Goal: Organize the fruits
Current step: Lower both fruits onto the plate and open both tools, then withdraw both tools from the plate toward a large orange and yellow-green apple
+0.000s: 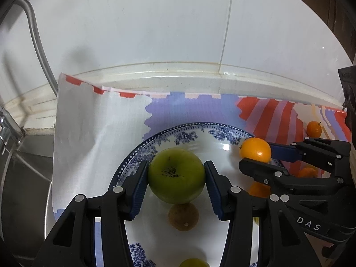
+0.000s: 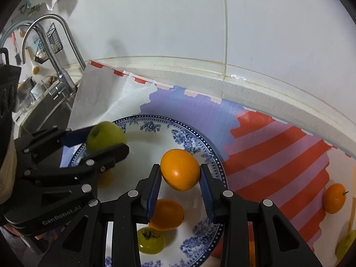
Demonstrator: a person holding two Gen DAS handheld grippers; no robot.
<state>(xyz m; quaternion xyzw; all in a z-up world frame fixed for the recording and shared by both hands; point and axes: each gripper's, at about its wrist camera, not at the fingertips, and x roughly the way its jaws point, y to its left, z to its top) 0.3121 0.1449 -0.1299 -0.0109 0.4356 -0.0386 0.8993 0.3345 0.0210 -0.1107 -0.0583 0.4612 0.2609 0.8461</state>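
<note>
The left hand-held gripper squeezes a green apple and the right hand-held gripper squeezes an orange, both above the plate.

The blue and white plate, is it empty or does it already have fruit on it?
Not empty. The plate holds an orange, a small green fruit and a brown fruit.

I hold my left gripper clamped on the green apple and my right gripper clamped on the orange.
</note>
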